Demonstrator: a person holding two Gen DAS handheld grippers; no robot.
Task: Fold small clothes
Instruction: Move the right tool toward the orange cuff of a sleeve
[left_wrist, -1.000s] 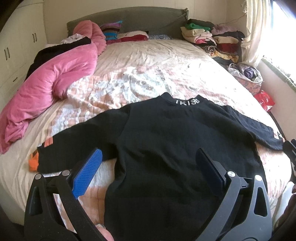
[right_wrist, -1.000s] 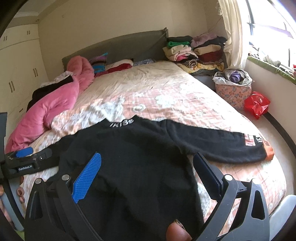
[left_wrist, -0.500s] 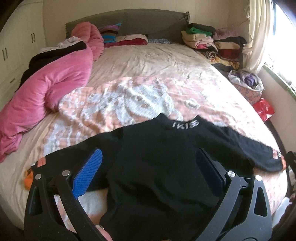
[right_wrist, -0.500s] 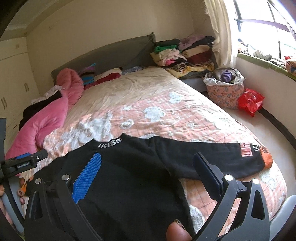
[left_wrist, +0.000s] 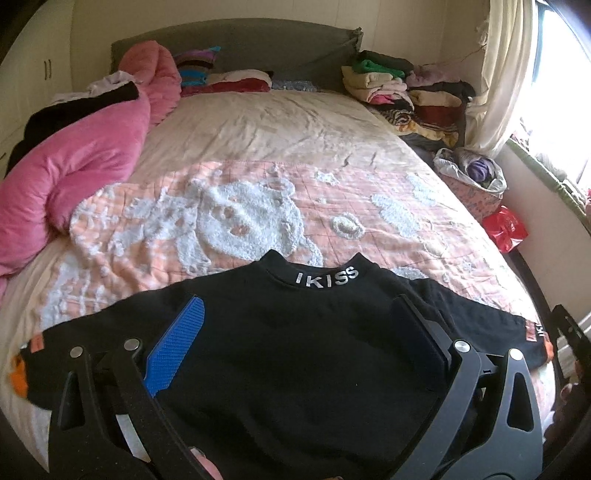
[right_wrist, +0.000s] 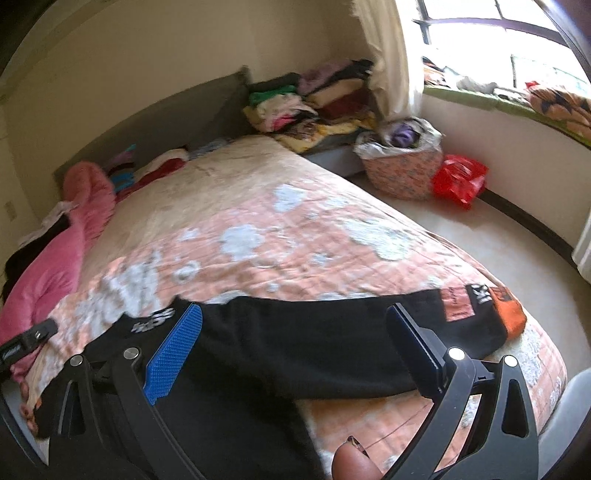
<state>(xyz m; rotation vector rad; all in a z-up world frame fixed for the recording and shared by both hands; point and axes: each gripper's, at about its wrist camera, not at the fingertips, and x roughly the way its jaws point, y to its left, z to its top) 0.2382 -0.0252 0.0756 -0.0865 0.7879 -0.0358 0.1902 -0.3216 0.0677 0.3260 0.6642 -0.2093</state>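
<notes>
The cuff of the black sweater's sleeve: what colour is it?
Orange cuff on the black sweater, clearest in the right wrist view.

The black sweater (left_wrist: 295, 354) is matt knitted cloth with pale lettering on the collar and an orange cuff (right_wrist: 511, 314). The bedspread (left_wrist: 258, 206) beneath is quilted peach cloth with fuzzy, tufted white patches. The pink quilt (left_wrist: 74, 162) looks soft and plush. The left gripper (left_wrist: 295, 332) has matt black plastic arms, shiny metal rivets and a ribbed blue pad (left_wrist: 177, 343). The red bag (right_wrist: 458, 177) is glossy plastic.

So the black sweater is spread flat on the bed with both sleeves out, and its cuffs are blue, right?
Not quite: the black sweater lies spread on the bed with both sleeves out, but its cuffs are orange, not blue. The right wrist view shows this best.
</notes>
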